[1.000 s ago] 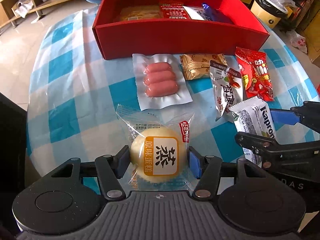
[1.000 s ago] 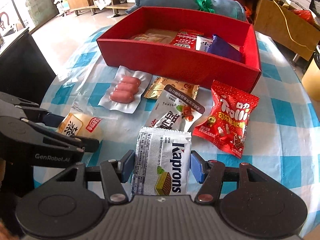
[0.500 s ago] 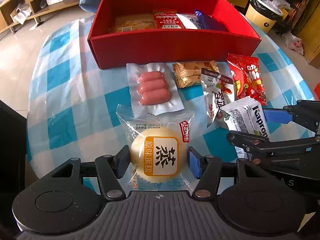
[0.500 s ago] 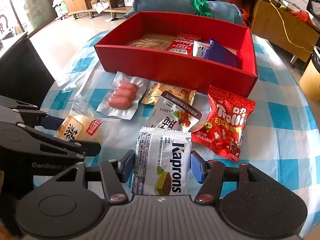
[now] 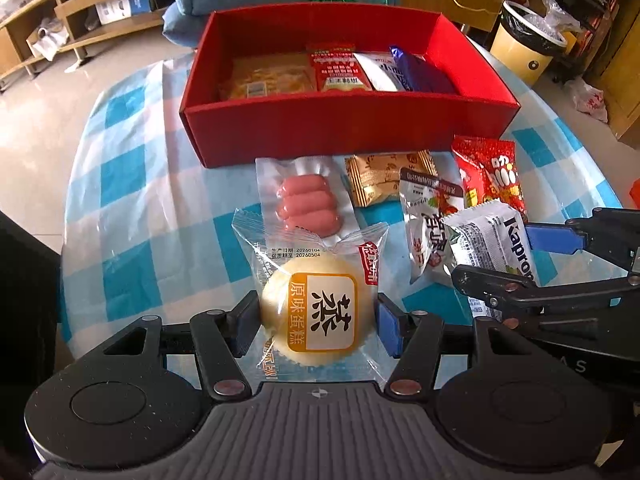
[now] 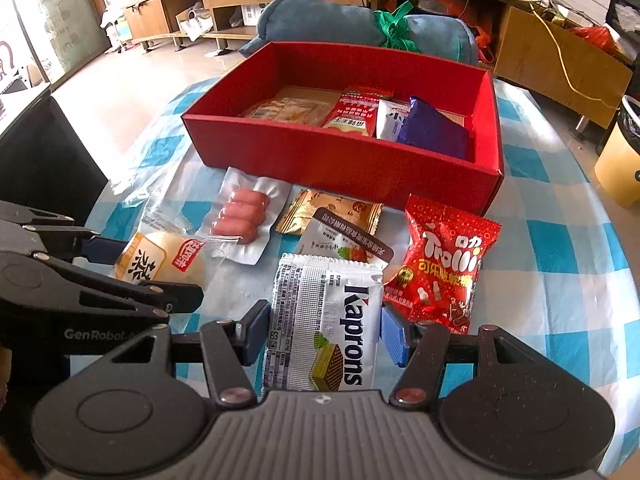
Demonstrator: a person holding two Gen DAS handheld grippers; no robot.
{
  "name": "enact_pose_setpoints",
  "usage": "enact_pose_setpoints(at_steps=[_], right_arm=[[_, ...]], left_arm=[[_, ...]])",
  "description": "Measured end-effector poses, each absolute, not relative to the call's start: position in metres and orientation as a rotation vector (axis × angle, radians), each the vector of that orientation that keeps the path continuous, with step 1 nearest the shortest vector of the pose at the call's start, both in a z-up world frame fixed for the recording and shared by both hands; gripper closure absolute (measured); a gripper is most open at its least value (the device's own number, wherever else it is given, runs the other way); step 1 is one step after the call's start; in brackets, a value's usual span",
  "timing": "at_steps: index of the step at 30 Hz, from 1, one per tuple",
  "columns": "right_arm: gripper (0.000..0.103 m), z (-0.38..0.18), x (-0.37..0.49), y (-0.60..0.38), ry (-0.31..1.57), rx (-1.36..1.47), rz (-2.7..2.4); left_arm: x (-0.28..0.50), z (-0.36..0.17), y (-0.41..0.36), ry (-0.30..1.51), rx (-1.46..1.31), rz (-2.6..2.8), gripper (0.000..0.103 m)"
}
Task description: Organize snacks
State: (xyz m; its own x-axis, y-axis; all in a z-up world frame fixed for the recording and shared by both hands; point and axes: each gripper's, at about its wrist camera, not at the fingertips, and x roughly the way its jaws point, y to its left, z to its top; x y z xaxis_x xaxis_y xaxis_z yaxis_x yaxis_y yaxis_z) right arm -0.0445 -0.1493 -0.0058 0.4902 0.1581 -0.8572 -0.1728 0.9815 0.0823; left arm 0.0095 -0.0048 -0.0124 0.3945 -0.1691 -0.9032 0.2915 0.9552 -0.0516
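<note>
My left gripper [image 5: 316, 328] is shut on a yellow steamed cake in a clear wrapper [image 5: 316, 308], held above the checked tablecloth. The cake [image 6: 152, 260] also shows at the left of the right wrist view. My right gripper [image 6: 322, 330] is shut on a white Kaprons wafer pack [image 6: 324, 320], which the left wrist view shows as the wafer pack [image 5: 492, 240] on its right. Beyond both stands the red box [image 5: 344, 124], holding several snack packets [image 6: 356, 112]. The red box [image 6: 340, 160] is open on top.
On the cloth before the box lie a sausage pack [image 5: 308, 204], a gold packet [image 5: 380, 180], a grey nut pouch [image 5: 428, 212] and a red Trolli bag [image 6: 444, 272]. A blue rolled cushion [image 6: 360, 28] lies behind the box. A bin [image 5: 528, 48] stands off the table's right.
Both views now look further over the box, so its inside shows more. The cake and the wafer pack stay between the pads.
</note>
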Motion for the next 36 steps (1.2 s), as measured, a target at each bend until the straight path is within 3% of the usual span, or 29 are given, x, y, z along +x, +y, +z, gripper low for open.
enact_pose_setpoints(at_steps=[36], right_arm=[[0.05, 0.053, 0.049, -0.186, 0.865, 0.041, 0.123]], left_arm=[[0.094, 0.055, -0.038, 0.887, 0.149, -0.224, 0.039]])
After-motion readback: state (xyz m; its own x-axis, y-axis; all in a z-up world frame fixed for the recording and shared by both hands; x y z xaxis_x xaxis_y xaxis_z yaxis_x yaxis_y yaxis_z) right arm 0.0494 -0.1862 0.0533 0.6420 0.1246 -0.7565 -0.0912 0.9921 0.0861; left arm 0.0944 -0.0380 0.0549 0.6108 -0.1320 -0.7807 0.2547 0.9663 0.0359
